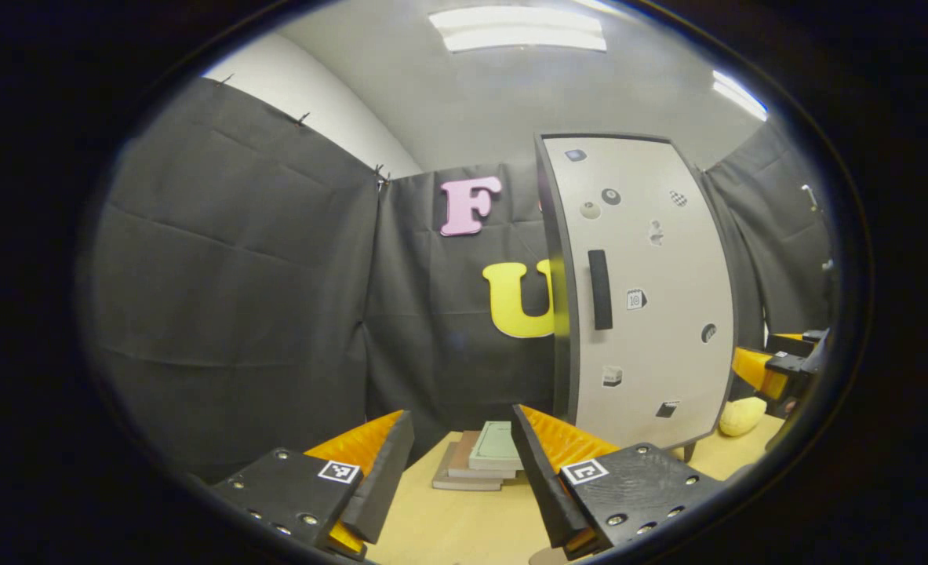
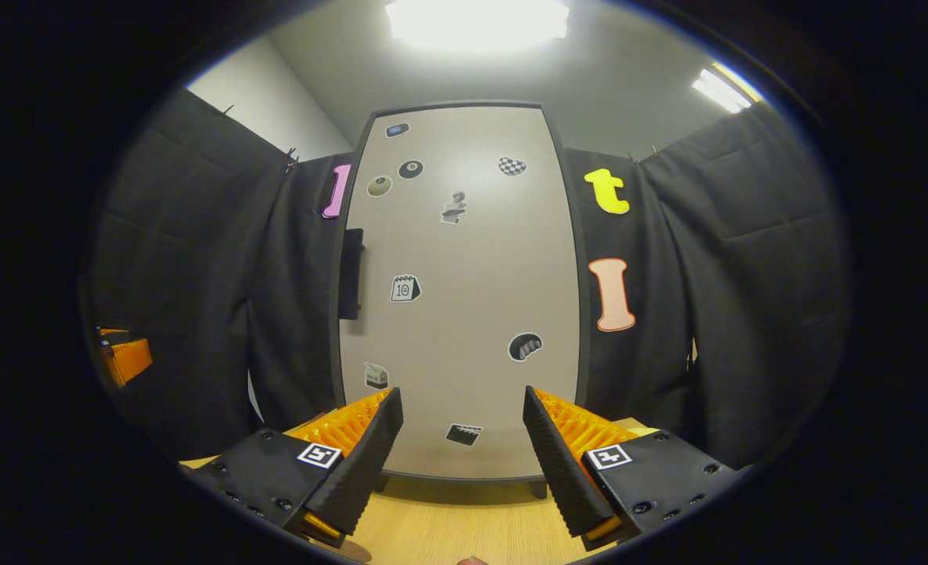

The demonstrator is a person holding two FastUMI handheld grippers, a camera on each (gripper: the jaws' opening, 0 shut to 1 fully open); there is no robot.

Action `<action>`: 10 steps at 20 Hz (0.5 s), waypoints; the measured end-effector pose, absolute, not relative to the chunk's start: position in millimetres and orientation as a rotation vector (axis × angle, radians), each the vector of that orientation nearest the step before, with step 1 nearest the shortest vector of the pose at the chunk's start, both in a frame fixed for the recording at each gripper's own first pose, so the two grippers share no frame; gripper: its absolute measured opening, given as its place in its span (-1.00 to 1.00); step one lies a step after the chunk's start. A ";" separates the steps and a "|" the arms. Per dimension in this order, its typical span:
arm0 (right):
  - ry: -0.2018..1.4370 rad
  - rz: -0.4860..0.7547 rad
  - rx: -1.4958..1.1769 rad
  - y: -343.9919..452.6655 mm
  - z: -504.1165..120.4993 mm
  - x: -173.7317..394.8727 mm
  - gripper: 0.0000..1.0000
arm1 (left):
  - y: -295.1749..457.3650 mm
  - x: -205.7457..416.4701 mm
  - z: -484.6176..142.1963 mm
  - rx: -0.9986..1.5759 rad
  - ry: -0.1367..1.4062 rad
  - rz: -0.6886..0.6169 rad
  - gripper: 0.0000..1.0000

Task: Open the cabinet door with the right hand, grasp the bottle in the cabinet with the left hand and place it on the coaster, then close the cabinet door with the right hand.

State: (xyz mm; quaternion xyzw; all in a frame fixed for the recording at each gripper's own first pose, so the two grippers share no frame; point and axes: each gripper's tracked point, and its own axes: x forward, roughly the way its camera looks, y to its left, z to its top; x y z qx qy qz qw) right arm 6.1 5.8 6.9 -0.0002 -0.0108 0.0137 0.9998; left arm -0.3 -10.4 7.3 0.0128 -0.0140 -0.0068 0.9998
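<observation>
The left claw (image 1: 460,439) is seen with its fingers spread apart and nothing gripped between them; the right claw (image 2: 464,424) is likewise held apart and empty. Ahead of the right claw, squarely between its fingers, the cabinet door (image 2: 464,298) is seen shut, a pale panel dotted with small stickers (image 2: 405,288) and framed by a dark edge. The dark handle (image 2: 351,273) is mounted upright near the door's edge, up and to the left of the right claw's left finger and apart from it. What the cabinet holds is hidden by the closed door, so the bottle cannot be made out. From the left claw, the same door (image 1: 652,314) is found ahead and to the right, with its handle (image 1: 600,289) above the right finger. A stack of books (image 1: 483,459) is laid on the desk (image 1: 464,526) directly ahead, between the left claw's fingers and near the cabinet's lower corner. A yellow soft object (image 1: 742,416) rests on the desk far to the right, beyond the cabinet's foot. Part of the other claw (image 1: 777,365) is seen at the far right edge. Bare desk (image 2: 448,526) lies beneath the right claw up to the cabinet's base, and open room is left between both claws and the door. A dark cloth wall (image 1: 236,298) closes the space to the left.
</observation>
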 end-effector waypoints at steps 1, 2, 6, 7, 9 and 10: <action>-0.021 0.029 0.004 8.7 8.8 7.5 0.95 | -10.3 -2.0 7.5 0.026 -0.031 -0.015 0.55; -0.024 0.034 0.010 12.2 12.8 10.0 0.94 | -9.3 -2.3 7.3 0.028 -0.031 -0.015 0.55; -0.059 0.059 0.026 30.6 38.3 27.9 0.94 | 0.0 -1.6 -0.2 0.029 -0.018 -0.005 0.51; -0.067 0.067 0.038 35.6 46.2 33.1 0.95 | 3.2 -2.2 -1.4 0.026 -0.014 -0.001 0.51; -0.073 0.086 0.064 48.5 61.2 45.6 0.95 | 9.7 -0.8 -4.5 0.017 -0.006 0.006 0.51; -0.073 0.096 0.071 55.2 68.3 52.5 0.94 | 13.8 0.2 -5.5 0.017 -0.002 0.011 0.55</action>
